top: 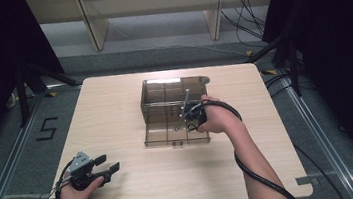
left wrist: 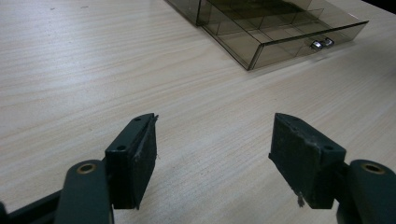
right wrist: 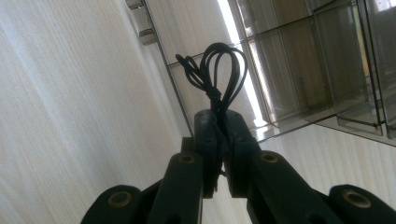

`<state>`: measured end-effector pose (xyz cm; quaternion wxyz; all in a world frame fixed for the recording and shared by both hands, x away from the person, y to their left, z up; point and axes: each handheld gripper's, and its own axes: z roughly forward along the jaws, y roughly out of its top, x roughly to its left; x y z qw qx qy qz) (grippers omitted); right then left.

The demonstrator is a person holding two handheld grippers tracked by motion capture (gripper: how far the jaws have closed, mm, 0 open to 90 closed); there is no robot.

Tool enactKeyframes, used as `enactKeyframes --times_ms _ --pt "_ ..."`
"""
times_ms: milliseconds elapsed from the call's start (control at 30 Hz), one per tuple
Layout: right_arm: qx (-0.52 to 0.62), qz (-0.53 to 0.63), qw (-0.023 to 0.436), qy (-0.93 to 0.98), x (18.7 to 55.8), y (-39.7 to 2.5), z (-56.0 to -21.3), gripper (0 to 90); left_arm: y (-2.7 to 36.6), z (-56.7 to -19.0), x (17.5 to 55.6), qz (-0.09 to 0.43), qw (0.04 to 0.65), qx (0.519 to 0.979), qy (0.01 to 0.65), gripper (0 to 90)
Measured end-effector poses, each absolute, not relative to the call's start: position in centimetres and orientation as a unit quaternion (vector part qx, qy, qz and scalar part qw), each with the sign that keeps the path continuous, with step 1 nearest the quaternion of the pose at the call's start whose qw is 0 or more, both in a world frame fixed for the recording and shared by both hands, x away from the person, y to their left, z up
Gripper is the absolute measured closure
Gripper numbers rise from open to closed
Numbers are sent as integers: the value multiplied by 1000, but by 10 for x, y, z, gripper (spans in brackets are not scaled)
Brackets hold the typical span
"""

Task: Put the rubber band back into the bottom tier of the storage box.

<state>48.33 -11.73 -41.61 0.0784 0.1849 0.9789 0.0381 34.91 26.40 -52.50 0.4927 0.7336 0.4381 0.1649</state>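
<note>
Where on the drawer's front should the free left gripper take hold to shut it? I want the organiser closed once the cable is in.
Best guess: the small metal knob at the middle of the pulled-out drawer front. It juts toward the left gripper, whose jaws stand open, so come straight in from the table's near edge. The smooth front panel gives no other grip.

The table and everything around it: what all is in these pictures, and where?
Table: one, light wood, centre of the high view.
Organizer box: one, smoky clear plastic with compartments, mid-table, drawer pulled out toward the person.
Cable loop: one, black, bundled, held above the open drawer.
Shelf legs: pale wood, beyond the table.
Floor cables: several, black, far right.
Left gripper: one, black, near left table corner, fingers apart, empty.
Right gripper: one, black, over the drawer, closed on the cable loop.
</note>
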Motion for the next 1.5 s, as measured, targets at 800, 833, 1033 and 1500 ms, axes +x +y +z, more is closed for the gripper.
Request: enactKeyframes --times_ms 800,833,1033,1500 --pt "191 40 74 978 490 -115 -428 860 264 -525 349 164 493 733 438 312" --pt "193 41 74 978 491 -115 -429 860 264 -525 349 164 493 734 438 312" --pt "188 44 76 978 494 -116 -433 860 264 -525 349 164 493 734 438 312" --pt "192 36 78 978 497 -117 -438 860 264 -525 349 164 493 734 438 312"
